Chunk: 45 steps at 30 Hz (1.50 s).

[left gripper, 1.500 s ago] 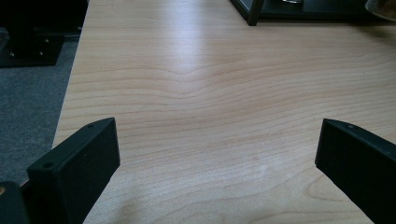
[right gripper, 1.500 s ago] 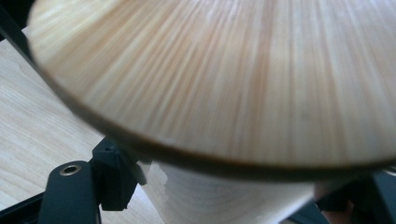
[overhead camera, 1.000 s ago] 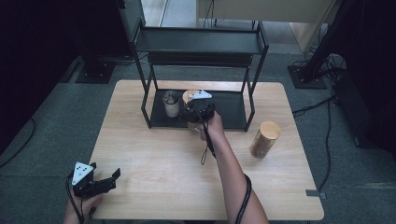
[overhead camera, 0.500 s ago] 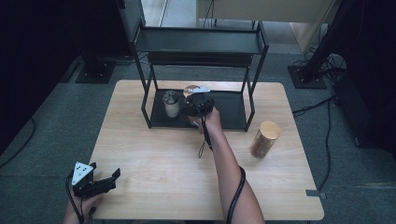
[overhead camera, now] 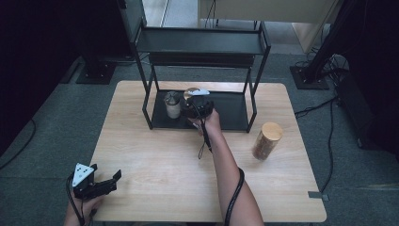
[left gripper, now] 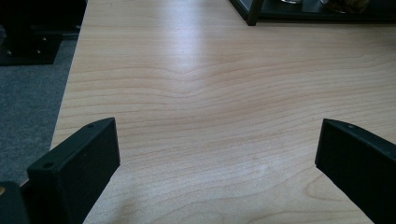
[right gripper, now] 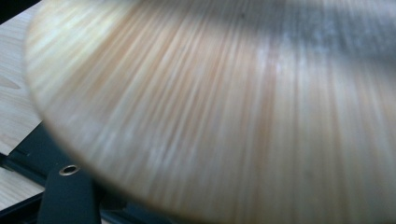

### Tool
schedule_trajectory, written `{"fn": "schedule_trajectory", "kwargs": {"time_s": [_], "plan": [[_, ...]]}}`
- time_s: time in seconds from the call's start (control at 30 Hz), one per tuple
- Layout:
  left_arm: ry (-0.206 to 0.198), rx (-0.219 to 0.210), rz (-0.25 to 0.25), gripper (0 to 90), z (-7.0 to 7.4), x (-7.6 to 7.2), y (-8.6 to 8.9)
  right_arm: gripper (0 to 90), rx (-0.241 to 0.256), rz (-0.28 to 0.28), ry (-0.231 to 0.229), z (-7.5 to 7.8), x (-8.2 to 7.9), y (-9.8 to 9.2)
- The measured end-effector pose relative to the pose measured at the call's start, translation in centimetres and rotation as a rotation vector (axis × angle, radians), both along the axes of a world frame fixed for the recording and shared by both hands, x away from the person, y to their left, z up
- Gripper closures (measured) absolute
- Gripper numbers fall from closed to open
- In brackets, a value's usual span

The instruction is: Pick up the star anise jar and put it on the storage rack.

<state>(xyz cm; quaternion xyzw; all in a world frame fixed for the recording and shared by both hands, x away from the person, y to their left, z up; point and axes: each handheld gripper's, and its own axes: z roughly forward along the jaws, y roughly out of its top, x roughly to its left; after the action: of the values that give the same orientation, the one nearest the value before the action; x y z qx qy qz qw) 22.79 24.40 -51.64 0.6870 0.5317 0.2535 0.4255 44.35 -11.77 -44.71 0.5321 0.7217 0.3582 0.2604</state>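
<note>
Two grippers work the table (overhead camera: 155, 155). The right gripper (overhead camera: 195, 104) is at the black rack's (overhead camera: 235, 110) bottom shelf, against one wooden-lidded jar (overhead camera: 190, 93); its jaw state cannot be told. One small jar (overhead camera: 172, 104) stands just left. A second wooden-lidded jar (overhead camera: 266, 140) stands right of the rack. The left gripper (left gripper: 217, 149), near left, gapes wide, holding nothing.

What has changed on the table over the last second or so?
Very little. The right hand-held gripper has pushed slightly farther in over the black rack's bottom shelf, onto a wooden-lidded jar beside the small jar. Whether it grips the lid I cannot tell. The left hand-held gripper stays open at the near table corner, and the tall wooden-lidded jar has not moved.
</note>
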Motion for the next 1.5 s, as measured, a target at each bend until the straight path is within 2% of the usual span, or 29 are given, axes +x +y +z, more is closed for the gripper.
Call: {"fn": "schedule_trajectory", "kwargs": {"time_s": [0.1, 0.3, 0.4, 0.53, 0.8, 1.23, 1.5], "plan": [[-0.001, 0.002, 0.001, 0.0, 0.0, 0.0, 0.0, 17.5, -0.003, 0.001, -0.005, 0.0, -0.3, -0.1], [-0.002, 0.002, 0.002, 0.1, 0.0, 0.0, 0.0, 4.2, 0.039, 0.063, 0.004, -0.4, -1.0, -0.5], [-0.003, 0.003, 0.002, 0.0, 0.0, 0.0, 0.0, 0.7, 0.040, 0.078, 0.006, -0.7, -1.5, -0.6], [-0.003, 0.005, 0.001, 0.0, 0.0, 0.0, 0.0, 0.0, 0.054, 0.064, 0.013, -1.4, -2.1, -1.0], [-0.003, 0.012, -0.002, 0.0, 0.0, 0.0, -0.1, 0.0, 0.054, 0.071, 0.022, -2.9, -3.6, -1.3], [-0.005, 0.022, -0.002, 0.1, 0.0, -0.1, -0.1, 0.2, 0.065, 0.068, 0.021, -4.5, -5.7, -1.8], [-0.007, 0.023, -0.001, 0.0, 0.0, -0.1, -0.2, 0.2, 0.061, 0.069, 0.042, -5.9, -6.9, -2.3]]}}
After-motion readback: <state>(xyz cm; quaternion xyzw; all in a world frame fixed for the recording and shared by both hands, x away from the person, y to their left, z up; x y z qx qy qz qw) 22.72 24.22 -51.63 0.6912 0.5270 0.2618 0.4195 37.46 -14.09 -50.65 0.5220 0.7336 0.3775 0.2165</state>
